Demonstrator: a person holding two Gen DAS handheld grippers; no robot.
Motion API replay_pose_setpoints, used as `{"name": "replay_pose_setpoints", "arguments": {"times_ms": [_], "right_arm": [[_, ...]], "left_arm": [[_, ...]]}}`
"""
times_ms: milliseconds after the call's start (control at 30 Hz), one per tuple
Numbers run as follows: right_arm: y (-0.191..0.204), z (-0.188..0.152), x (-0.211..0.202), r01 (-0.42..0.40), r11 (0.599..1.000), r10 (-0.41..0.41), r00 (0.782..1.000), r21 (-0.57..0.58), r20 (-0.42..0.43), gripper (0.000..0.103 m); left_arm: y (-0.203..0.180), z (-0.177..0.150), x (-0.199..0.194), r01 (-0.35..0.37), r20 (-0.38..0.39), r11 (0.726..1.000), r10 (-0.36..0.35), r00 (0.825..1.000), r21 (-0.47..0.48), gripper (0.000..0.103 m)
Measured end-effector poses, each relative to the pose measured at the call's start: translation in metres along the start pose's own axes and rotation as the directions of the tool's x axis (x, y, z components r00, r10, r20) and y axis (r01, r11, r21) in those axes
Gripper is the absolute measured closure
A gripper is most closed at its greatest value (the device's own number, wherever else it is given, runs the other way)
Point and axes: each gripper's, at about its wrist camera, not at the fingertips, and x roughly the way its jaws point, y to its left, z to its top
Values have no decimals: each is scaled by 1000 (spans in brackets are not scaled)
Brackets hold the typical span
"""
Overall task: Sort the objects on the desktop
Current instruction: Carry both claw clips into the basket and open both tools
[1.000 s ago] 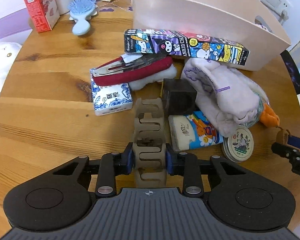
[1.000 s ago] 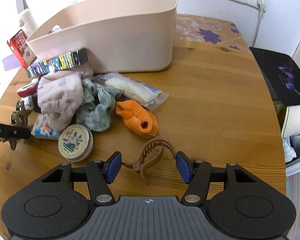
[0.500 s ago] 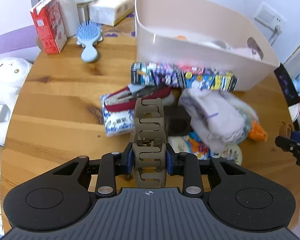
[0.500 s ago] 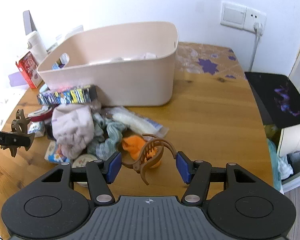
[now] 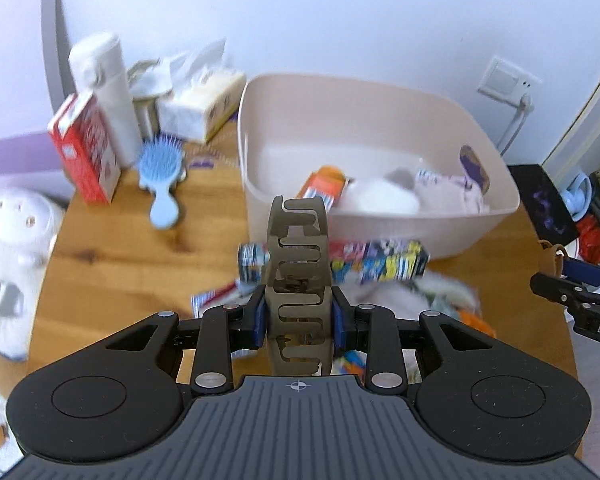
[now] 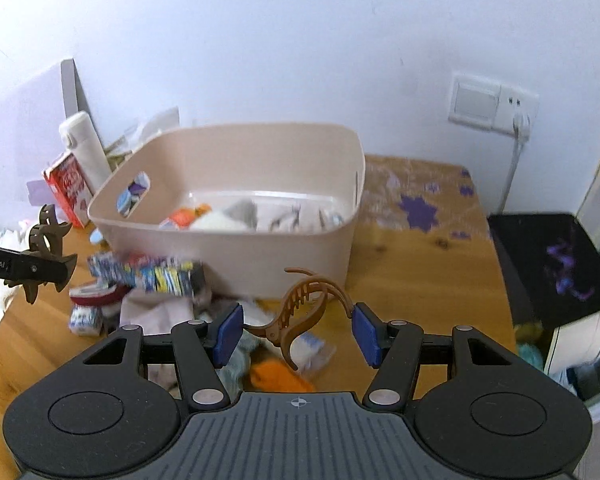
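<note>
My left gripper (image 5: pixel 299 316) is shut on an olive-brown hair claw clip (image 5: pixel 298 260) and holds it in the air in front of the beige plastic bin (image 5: pixel 380 232). My right gripper (image 6: pixel 298 334) is shut on a brown curved hair claw clip (image 6: pixel 300 306), also lifted, on the near right side of the bin (image 6: pixel 236 252). The bin holds several items. On the wooden table (image 6: pixel 412 276) before it lie a cartoon-print box (image 6: pixel 148 274), a pinkish cloth (image 6: pixel 156 312), an orange item (image 6: pixel 276 376) and small packets.
A red carton (image 5: pixel 86 152), a white bottle (image 5: pixel 108 92), a tissue box (image 5: pixel 200 112) and a blue hairbrush (image 5: pixel 160 172) stand left of the bin. A white plush toy (image 5: pixel 8 232) lies at the table's left edge. A black device (image 6: pixel 548 264) is on the right.
Both grippers have risen and tilted up with their clips, so the bin's inside and the wall show. The table clutter has dropped low in both views.
</note>
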Motion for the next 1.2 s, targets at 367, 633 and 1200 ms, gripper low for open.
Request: {"name": "replay_pose_setpoints", "arguments": {"times_ms": [367,633,1200], "right_arm": [[2,46,10,19,998,-14,997,-64,70,46],[8,76,27,31,993,-20,995,-112,99,46],[23,94,94,14,980,-18,1000,-199,-16,46]], "left_arm": [[-14,47,8,11,60,998,-15,998,60,72],[-29,76,27,-6,115,993,-7,993,115,72],[-45,90,98,-20,-9,988,22,1000,155,72]]}}
